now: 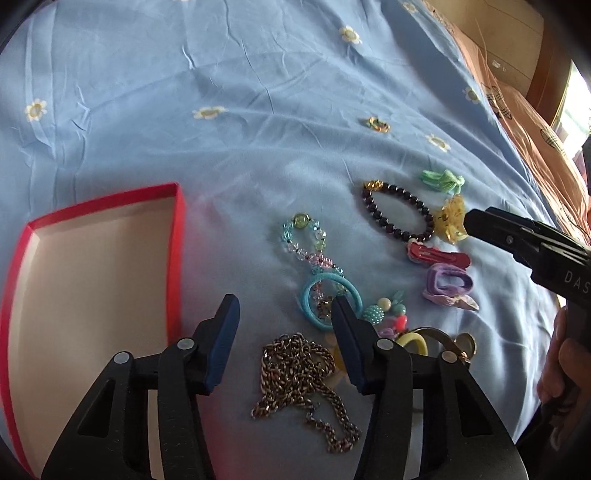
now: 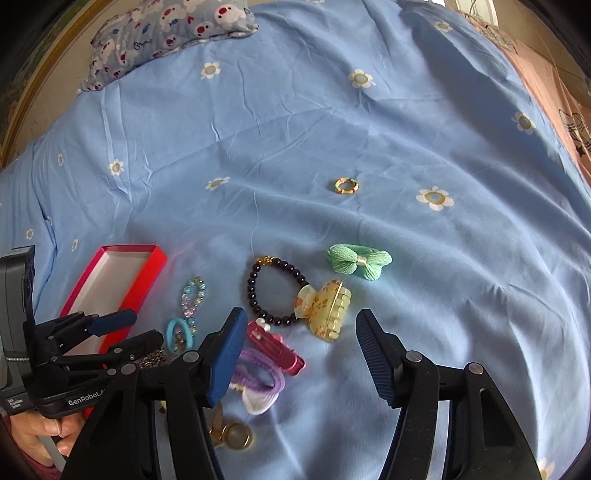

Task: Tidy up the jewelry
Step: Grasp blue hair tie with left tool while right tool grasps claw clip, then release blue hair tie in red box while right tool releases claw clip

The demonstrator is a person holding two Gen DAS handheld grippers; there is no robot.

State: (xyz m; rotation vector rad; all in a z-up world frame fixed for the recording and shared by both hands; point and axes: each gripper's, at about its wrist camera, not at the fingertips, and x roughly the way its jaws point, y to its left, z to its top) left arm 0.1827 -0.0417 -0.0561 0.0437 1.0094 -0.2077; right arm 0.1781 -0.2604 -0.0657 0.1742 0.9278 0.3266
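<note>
Both tongs, left gripper and right gripper, hang spread and empty over a blue daisy-print bedsheet.
Scattered jewellery lies right of the red-rimmed shallow cardboard box; a cartoon-print pillow sits far left; lettering reads "GenRobot", seemingly.

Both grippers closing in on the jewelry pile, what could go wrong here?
1. The metal chain lies loosely heaped under the left gripper; a pinch may catch only a few links, leaving the rest to trail or snag.
2. The blue hair tie overlaps the clear beaded bracelet, so lifting one may drag the other.
3. The right gripper hovers near the yellow claw clip, which touches the dark beaded bracelet.
</note>
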